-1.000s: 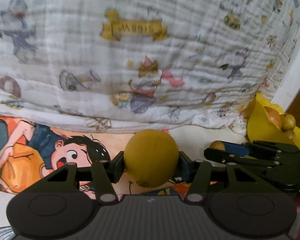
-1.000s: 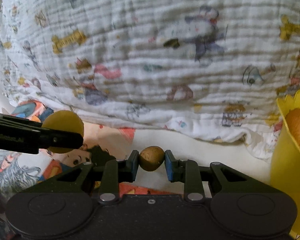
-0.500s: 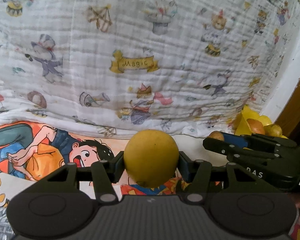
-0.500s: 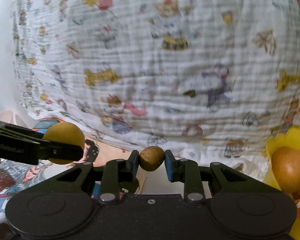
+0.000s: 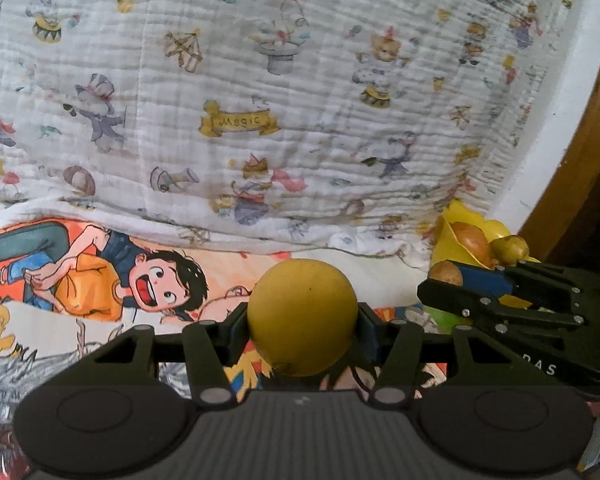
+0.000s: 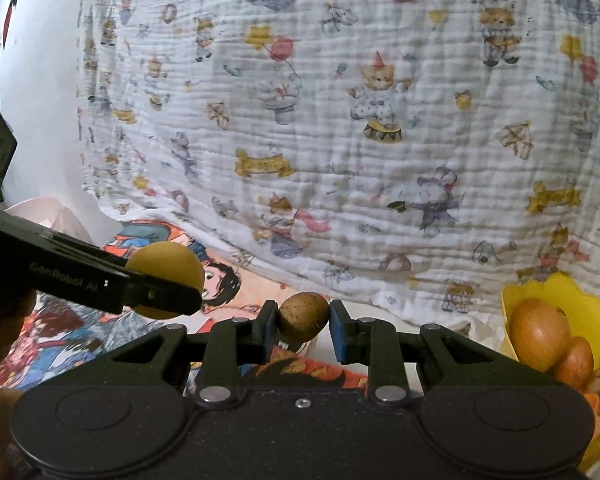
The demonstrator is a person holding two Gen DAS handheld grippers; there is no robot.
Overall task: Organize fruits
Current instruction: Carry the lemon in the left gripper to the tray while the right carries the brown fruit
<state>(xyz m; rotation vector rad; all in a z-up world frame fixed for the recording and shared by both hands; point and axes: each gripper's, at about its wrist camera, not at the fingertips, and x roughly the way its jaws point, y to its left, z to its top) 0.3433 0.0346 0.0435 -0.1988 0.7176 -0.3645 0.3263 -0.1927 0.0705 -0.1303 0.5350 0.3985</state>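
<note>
Left tool (image 5: pixel 302 320) is clamped on the yellow fruit (image 5: pixel 302 316); both pads press its sides and it bulges above and below them. Same fruit shows in the right wrist view (image 6: pixel 165 276), left of the bowl, pinched in the left tool (image 6: pixel 156 292) and held off the cartoon sheet (image 6: pixel 60 344).

Right tool (image 6: pixel 303 326) grips a small brown speckled fruit (image 6: pixel 303 316). The left pad touches it; the right pad looks snug too, though I see a thin sliver of gap there and can't tell if contact is full. In the left wrist view that brown fruit (image 5: pixel 446 273) sits at the tip of the right tool (image 5: pixel 440 284), just beside the bowl's near side.

Landmark: yellow bowl (image 6: pixel 556 292), scalloped rim, at the right edge of both views (image 5: pixel 452 236). It holds a large orange-brown fruit (image 6: pixel 540 334), a smaller reddish one (image 6: pixel 576 362) touching it below right, and something yellow-green at the far right edge, too cropped to identify. The left view shows two fruits poking over the bowl rim, plus a green patch under the right tool that I can't make out.

Behind the bowl and both tools hangs a white quilted blanket (image 5: pixel 260 80) with a circus-bear print. The cartoon sheet (image 5: pixel 100 280) spreads left of the bowl, under both tools.

Both fruits are off the surface, left of the bowl, the brown one nearer.
</note>
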